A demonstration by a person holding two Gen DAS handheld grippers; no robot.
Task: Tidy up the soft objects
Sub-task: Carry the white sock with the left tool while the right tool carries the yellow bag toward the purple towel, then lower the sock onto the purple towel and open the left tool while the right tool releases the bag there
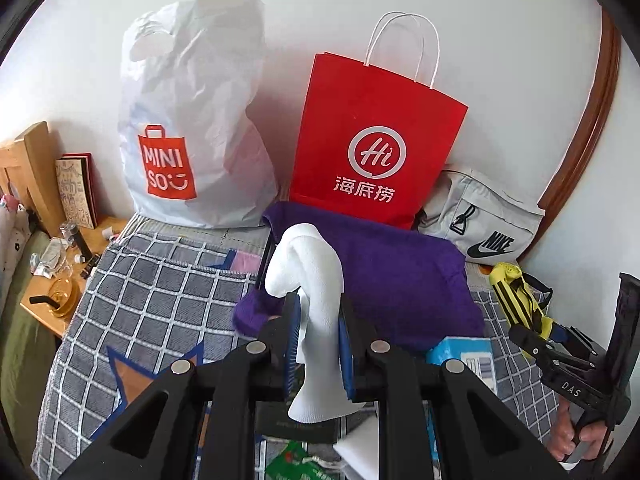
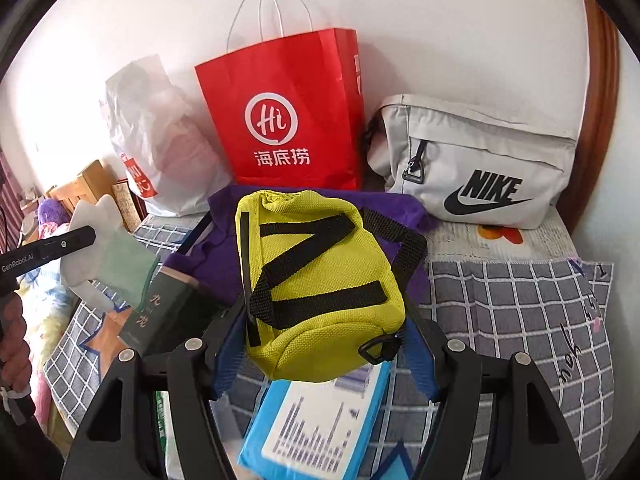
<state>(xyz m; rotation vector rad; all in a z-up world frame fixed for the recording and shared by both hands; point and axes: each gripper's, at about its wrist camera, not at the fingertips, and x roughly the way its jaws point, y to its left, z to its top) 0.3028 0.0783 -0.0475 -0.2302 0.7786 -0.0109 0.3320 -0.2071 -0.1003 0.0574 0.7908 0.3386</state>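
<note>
- White sock (image 1: 316, 300): clamped between the blue pads of the left gripper (image 1: 318, 344). The jaws stand nearly closed on the mid-length of the sock; the toe end droops over toward 11 o'clock and the other end hangs below the jaws at 6 o'clock.
- Yellow pouch (image 2: 316, 288): held by the right gripper (image 2: 324, 348). The jaws stand wide apart, one against each flank of the pouch. Black webbing straps cross its face; a black strap loops off toward 3 o'clock.
- Both items are lifted clear of the checked bedspread (image 1: 160, 300). Purple cloth (image 1: 400, 280) lies on the bed beyond the left gripper at 12 o'clock.
- Candidate receptacles stand against the wall: white Miniso bag (image 1: 192, 128) at 11 o'clock in the left wrist view, red paper bag (image 1: 372, 136) at 12 o'clock, grey Nike bag (image 2: 480, 168) at 1 o'clock in the right wrist view.
- Blue-and-white box (image 2: 320, 424) lies under the pouch at 6 o'clock; a dark book (image 2: 160, 312) lies at 9 o'clock in the right wrist view.
- Step in hand (judgement): transport. Both soft items are gripped and carried; neither is deposited yet.
- Next move (judgement): select a receptacle or a resting place, bring each item over it and release. The red bag's mouth sits high; approach from above is required. Which destination is intended cannot be determined.
- Caution: the trailing sock end and the loose strap may snag on a bag rim.
</note>
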